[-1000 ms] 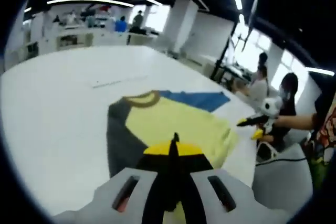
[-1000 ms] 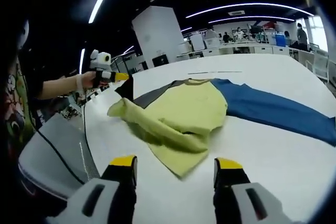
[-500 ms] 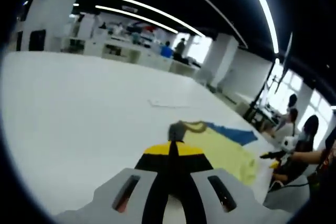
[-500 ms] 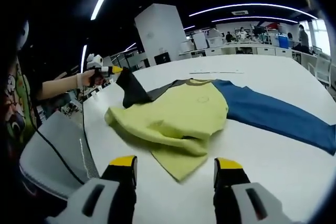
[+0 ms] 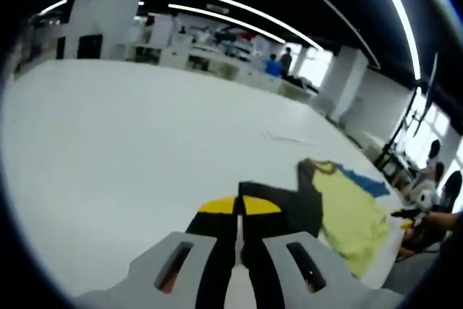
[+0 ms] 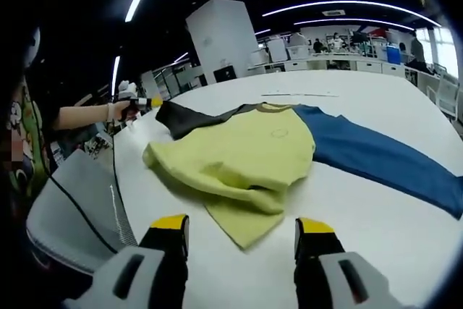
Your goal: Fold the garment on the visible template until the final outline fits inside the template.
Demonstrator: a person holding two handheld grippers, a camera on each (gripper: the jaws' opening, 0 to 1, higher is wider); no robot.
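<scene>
Yellow-tipped and pressed together, the jaws of the left gripper are clamped on the end of a dark grey sleeve, which runs away from the tips toward the rest of the garment lying off to the right on the white table. From the right gripper view, that same left gripper shows small at the far left edge of the table, held in a person's hand, with the grey sleeve stretched flat from it back to the shirt body.

The right gripper has its jaws standing well apart with nothing between them, hovering over bare tabletop just short of the shirt's near hem. The garment lies ahead of it: a yellow-green body bunched into folds at the near side, a brown collar at the far side, and a blue sleeve laid out flat to the right. Whether a template outline lies under the cloth, I cannot tell.
</scene>
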